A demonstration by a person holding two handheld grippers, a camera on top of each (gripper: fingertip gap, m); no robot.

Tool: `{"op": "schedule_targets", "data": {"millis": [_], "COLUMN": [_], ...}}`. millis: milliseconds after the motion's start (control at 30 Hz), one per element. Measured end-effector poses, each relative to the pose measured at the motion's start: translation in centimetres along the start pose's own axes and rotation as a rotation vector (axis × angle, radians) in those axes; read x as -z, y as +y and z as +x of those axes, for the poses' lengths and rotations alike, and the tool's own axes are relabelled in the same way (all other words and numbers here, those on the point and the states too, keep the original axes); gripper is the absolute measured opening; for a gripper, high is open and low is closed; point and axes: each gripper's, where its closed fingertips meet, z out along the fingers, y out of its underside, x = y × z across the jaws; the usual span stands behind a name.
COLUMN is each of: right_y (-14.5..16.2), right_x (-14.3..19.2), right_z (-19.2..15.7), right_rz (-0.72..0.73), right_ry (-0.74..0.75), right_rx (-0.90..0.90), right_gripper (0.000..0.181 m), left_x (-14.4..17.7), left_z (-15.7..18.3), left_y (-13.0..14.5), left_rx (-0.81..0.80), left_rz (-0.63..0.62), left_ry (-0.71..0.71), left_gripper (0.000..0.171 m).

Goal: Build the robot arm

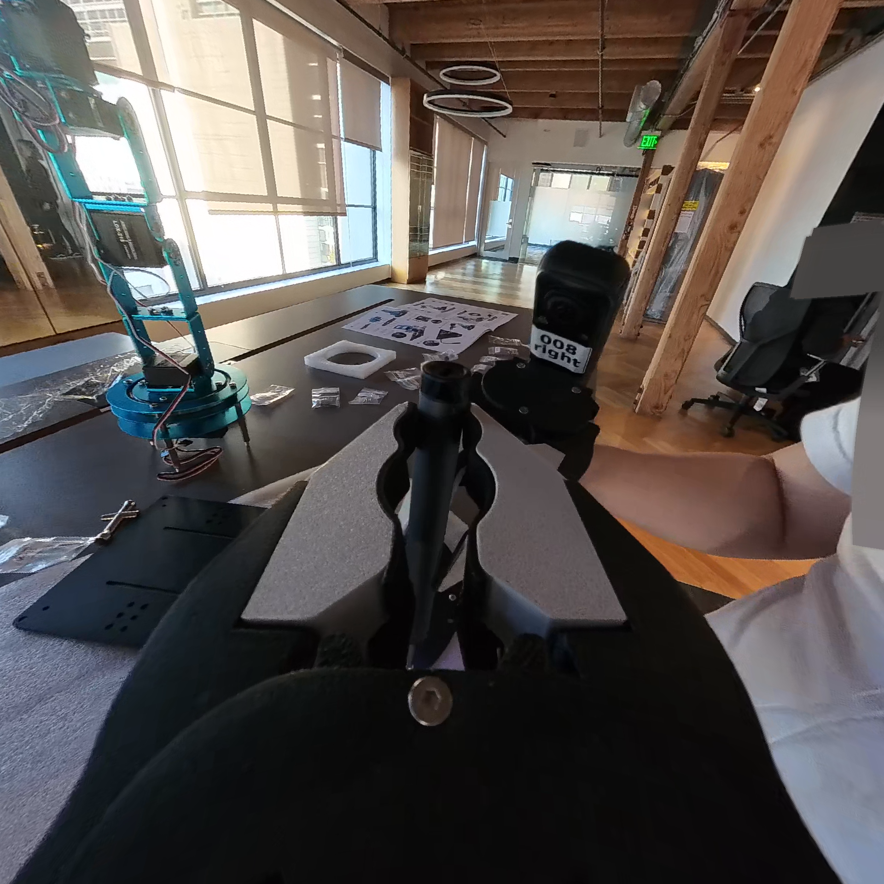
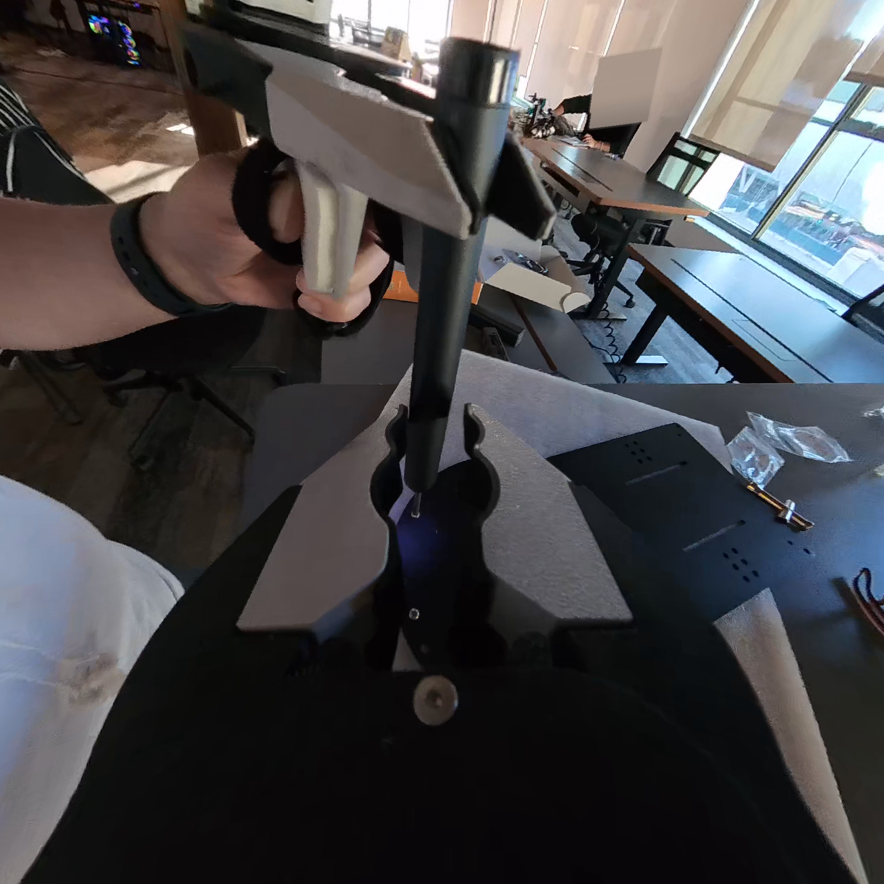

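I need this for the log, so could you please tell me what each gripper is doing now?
Left gripper: closed on the screwdriver.
Right gripper: shut on a dark plate; the screwdriver passes between its fingers.

My left gripper (image 1: 437, 421), grey-padded on black, grips a dark grey screwdriver (image 1: 430, 502). Left of the screwdriver stand a blue robot arm (image 1: 158, 335), a white foam square (image 1: 351, 356) and a black perforated plate (image 1: 138, 569).

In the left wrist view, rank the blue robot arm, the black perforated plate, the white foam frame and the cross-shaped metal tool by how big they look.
1. blue robot arm, tallest by far.
2. black perforated plate, though it lies nearer the camera, so unsure.
3. white foam frame.
4. cross-shaped metal tool, smallest.
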Motion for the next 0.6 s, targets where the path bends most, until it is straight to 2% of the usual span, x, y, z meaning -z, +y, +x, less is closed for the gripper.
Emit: {"op": "schedule_targets", "data": {"millis": [133,333,600], "right_y": [-0.5,-1.2,-5.7], "right_x": [0.1,-0.1,1.5], "right_z": [0.6,1.0,1.8], "right_rz": [0.008,0.024,0.068], "right_ry": [-0.007,-0.002,0.121], "right_rx": [-0.051,-0.044,0.053], "right_gripper": [0.027,0.026,0.026], "left_x": [0.1,-0.1,-1.3], "left_z": [-0.9,-1.3,0.6], "left_y": [-0.2,-1.8,-5.5], "left_rx": [-0.013,-0.029,-0.132], "left_rz": [0.002,0.04,0.119], "left_ry": [-0.054,-0.049,-0.047], "left_gripper": [0.017,0.016,0.016]}}
